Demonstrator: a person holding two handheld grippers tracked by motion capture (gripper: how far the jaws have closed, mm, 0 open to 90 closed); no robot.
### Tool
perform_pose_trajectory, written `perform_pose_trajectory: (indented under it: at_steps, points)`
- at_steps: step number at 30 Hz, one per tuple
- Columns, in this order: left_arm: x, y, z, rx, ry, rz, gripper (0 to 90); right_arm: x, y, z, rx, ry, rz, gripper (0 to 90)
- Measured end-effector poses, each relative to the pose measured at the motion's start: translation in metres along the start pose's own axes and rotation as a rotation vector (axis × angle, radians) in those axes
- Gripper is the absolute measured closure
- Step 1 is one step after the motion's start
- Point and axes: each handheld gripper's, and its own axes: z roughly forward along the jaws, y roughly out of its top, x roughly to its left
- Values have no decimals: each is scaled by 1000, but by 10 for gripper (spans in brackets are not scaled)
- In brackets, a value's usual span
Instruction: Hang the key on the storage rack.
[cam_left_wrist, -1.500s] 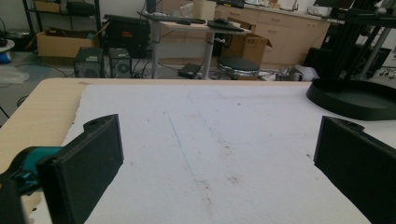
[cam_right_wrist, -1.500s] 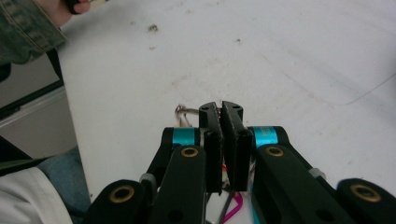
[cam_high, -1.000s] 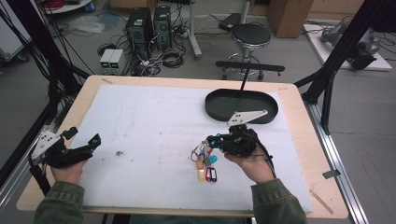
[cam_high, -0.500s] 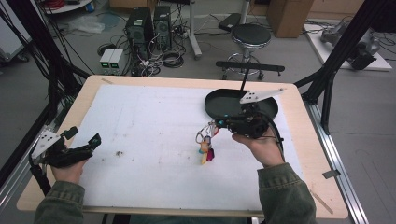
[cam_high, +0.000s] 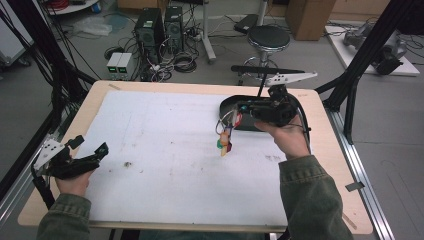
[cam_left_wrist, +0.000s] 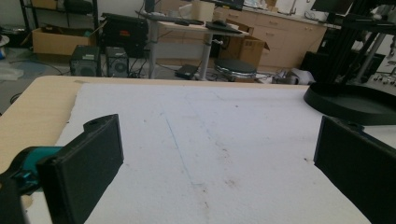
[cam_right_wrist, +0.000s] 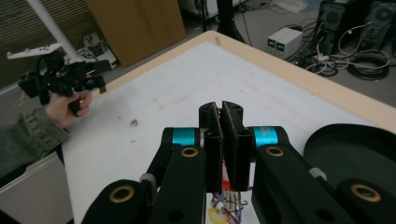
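A bunch of coloured key tags on a wire ring (cam_high: 225, 140) hangs in the air over the white mat, just left of the black oval tray (cam_high: 231, 103). My right gripper (cam_high: 239, 113) is shut on the top of the bunch and points left above the tray's near rim. In the right gripper view the jaws (cam_right_wrist: 223, 122) press together, with the tags (cam_right_wrist: 226, 205) dangling beneath them. My left gripper (cam_high: 91, 145) rests open at the table's front left with nothing between its jaws (cam_left_wrist: 219, 163).
The white mat (cam_high: 165, 150) covers most of the wooden table (cam_high: 327, 150). A small dark speck (cam_high: 127, 164) lies on the mat near the left gripper. Beyond the far edge stand a stool (cam_high: 268, 37), computer towers (cam_high: 160, 25) and cables.
My right gripper rose and moved away toward the tray, lifting the key tag bunch off the mat. The left gripper stayed put.
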Motion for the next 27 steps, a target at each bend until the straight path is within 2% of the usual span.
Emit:
perform_pose_trajectory:
  at_steps: [2,4,5,12,16,25,27]
  points:
    - [0,0,0,0,2,0,18,-4,6,-2,-4,-26,-4,874]
    - [0,0,0,-2,2,0,19,-6,9,-3,-4,-31,-1,873]
    - [0,0,0,-3,2,0,19,-11,15,-5,3,-48,-6,873]
    - [0,0,0,-5,-1,-1,19,-26,32,-9,0,-78,16,873]
    - [0,0,1,-3,-2,-1,19,-36,35,-6,-12,-98,36,873]
    - [0,0,3,-2,-6,-3,18,-57,49,2,11,-130,58,873]
    - [0,1,3,-3,-8,0,18,-65,53,4,18,-149,66,873]
